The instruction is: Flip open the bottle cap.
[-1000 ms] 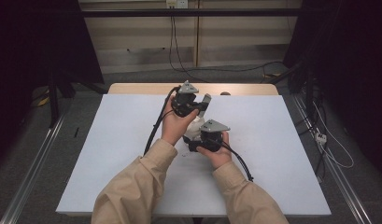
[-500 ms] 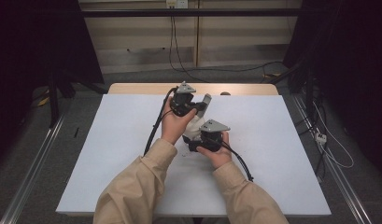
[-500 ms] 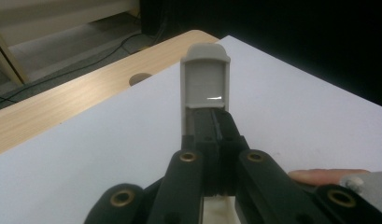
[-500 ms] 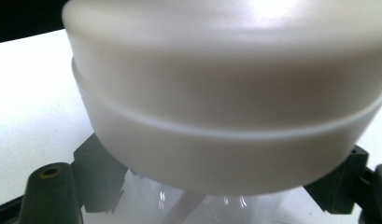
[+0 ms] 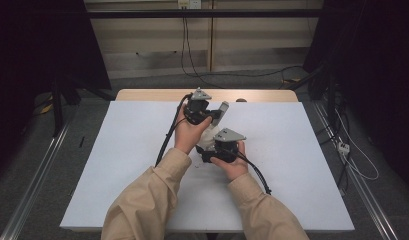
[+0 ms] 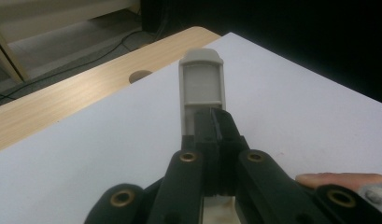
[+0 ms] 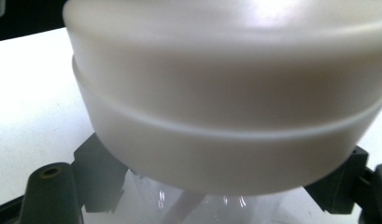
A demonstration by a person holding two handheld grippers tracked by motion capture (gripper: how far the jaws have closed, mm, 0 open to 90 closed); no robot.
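Note:
In the left gripper view, my left gripper (image 6: 215, 126) is shut on the near end of a flat grey plastic piece (image 6: 201, 86), which sticks out forward over the white table. From above, the left gripper (image 5: 208, 113) is raised at the table's far middle, with the grey piece (image 5: 222, 110) angling up to the right. In the right gripper view, my right gripper (image 7: 216, 186) has a jaw on either side of a white round container (image 7: 226, 93), with a clear part (image 7: 188, 205) below it. The high view shows the right gripper (image 5: 208, 152) lower and nearer, the pale container (image 5: 208, 141) just ahead of it.
The white table top (image 5: 117, 165) spreads wide to both sides of the hands. A wooden strip (image 5: 142, 95) with a round hole (image 6: 141, 75) runs along its far edge. Cables trail from both grippers toward the person. Dark floor and rails surround the table.

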